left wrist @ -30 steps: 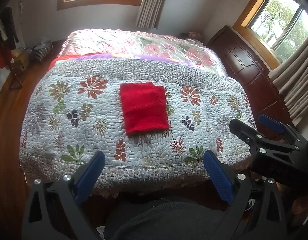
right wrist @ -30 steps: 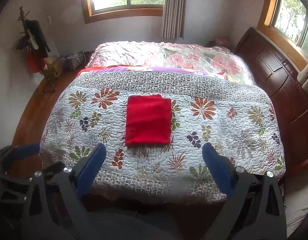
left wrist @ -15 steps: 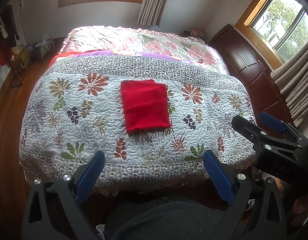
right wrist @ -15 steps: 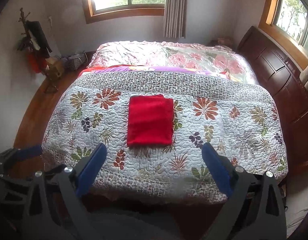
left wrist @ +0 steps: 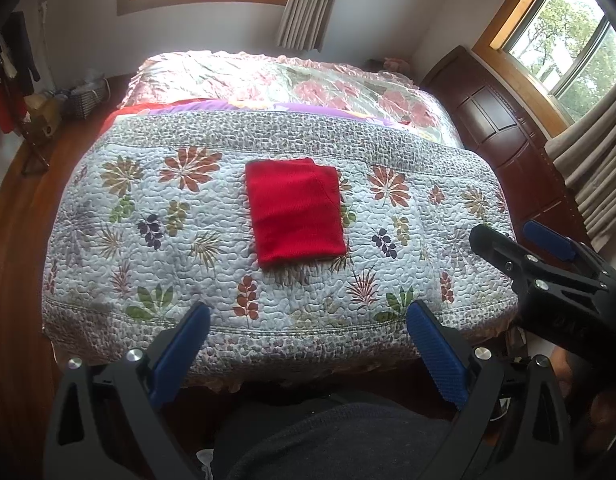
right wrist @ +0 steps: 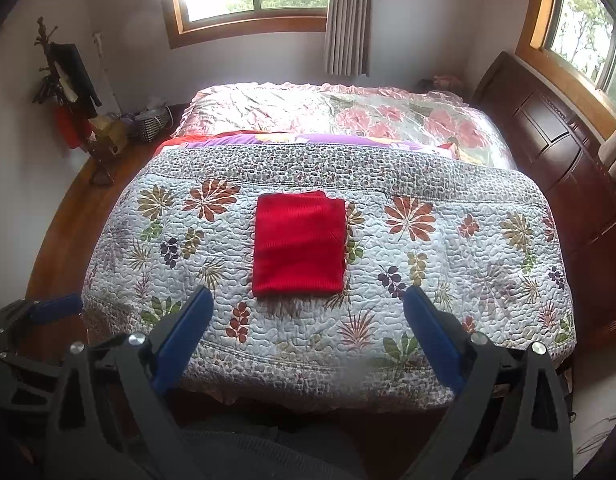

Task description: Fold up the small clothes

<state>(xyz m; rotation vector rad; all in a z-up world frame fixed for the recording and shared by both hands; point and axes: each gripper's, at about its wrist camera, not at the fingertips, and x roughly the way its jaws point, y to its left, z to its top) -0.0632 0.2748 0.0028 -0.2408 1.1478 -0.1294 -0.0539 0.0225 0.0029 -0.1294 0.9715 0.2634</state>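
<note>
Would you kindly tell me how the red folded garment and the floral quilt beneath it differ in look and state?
The red folded garment is plain, single-coloured; the floral quilt is pale with printed leaves and flowers. The garment is folded into a compact rectangle; the quilt lies spread open, draping over the bed's edge. The garment's surface looks finely ribbed, the quilt's stitched and puckered. Both lie flat, untouched by either gripper.

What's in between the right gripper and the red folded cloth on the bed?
Only bare flowered quilt. In the right wrist view, nothing sits between the open right gripper and the red cloth.
</note>
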